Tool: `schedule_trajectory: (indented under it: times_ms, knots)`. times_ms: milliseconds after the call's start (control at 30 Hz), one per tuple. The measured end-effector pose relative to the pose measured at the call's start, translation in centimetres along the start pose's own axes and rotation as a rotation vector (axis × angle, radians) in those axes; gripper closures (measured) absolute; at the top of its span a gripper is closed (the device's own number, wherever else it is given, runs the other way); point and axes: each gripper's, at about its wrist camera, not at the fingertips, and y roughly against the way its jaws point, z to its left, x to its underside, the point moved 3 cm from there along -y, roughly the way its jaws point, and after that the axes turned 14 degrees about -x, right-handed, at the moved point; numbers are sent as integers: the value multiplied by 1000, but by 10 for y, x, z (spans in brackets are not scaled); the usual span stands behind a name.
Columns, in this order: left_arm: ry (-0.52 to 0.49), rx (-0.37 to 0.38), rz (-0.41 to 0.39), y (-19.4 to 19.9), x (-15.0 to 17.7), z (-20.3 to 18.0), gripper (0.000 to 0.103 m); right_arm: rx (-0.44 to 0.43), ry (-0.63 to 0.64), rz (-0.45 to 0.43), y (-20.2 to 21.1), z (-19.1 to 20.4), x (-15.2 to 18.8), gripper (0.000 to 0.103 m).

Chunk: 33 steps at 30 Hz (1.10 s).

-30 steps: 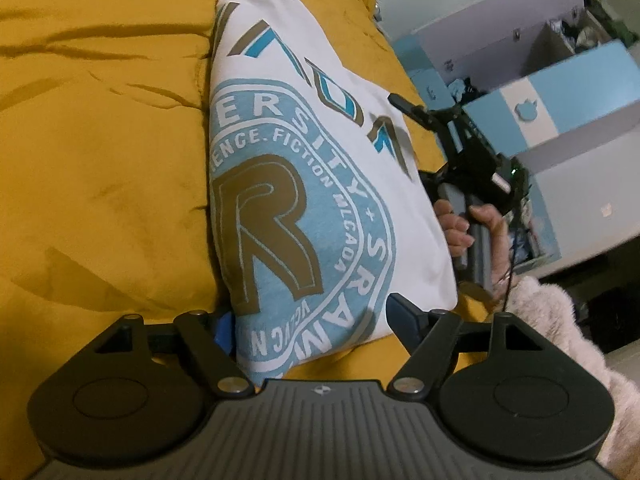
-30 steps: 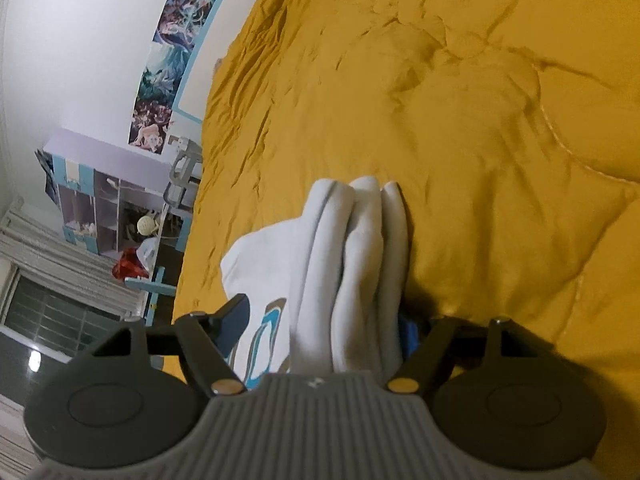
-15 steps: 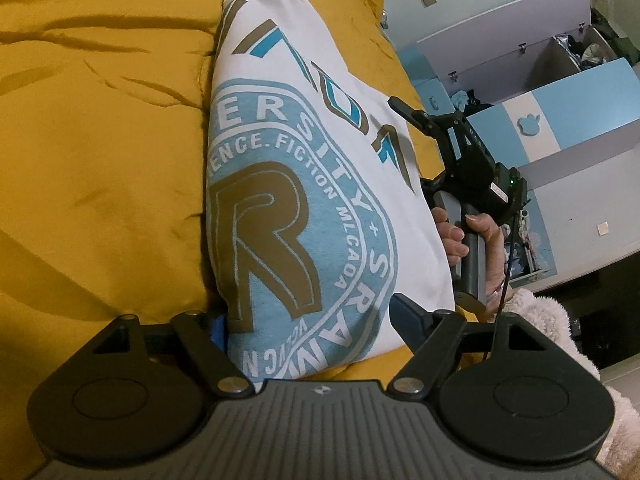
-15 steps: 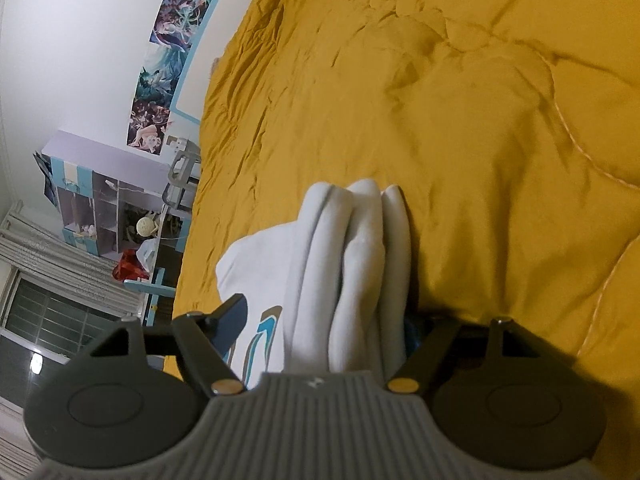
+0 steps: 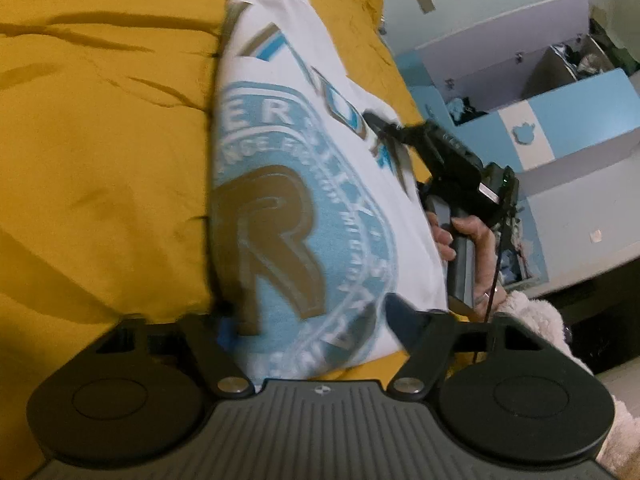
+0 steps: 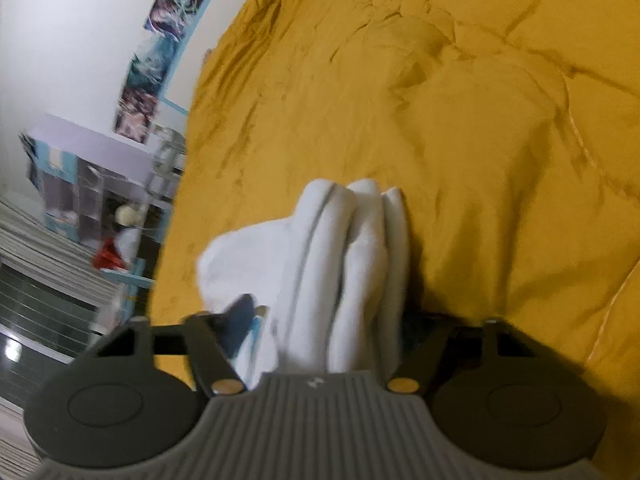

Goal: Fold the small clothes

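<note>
We see the folded white T-shirt with its blue and brown round print lying on the mustard-yellow bed quilt. Our left gripper and right gripper each straddle an end, fingers half-open and closing around the cloth; firm contact is unclear.

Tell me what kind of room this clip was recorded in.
Most likely a bedroom, perhaps a child's. The folded white T-shirt lies on a mustard-yellow quilted bedspread, posters hang on the wall beside it, and a blue and lilac cupboard unit stands across the room.
</note>
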Motion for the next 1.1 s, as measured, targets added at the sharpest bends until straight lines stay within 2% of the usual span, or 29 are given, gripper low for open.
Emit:
schedule_trajectory:
  times_ms: [67, 133, 267, 367, 533, 800, 933, 1100]
  knots:
    - [54, 11, -2, 1, 0, 11, 61, -4, -8, -7, 0, -3, -1, 68]
    - [106, 43, 2, 2, 2, 18, 65, -9, -19, -17, 0, -3, -1, 71]
    - [130, 53, -9, 7, 3, 18, 73, 1, 5, -24, 1, 6, -1, 76]
    - [204, 126, -12, 12, 4, 23, 83, -14, -4, -36, 4, 12, -5, 79]
    - [281, 215, -19, 24, 2, 27, 84, -41, 24, -49, 13, 36, -8, 82]
    - [208, 263, -70, 62, 3, 2, 84, -73, 110, -48, 32, 99, -11, 82]
    - [196, 288, -121, 95, 8, -3, 84, -100, 176, -24, 33, 147, -4, 82]
    - [185, 279, -206, 151, 16, 6, 84, -167, 227, 22, 9, 207, 22, 82]
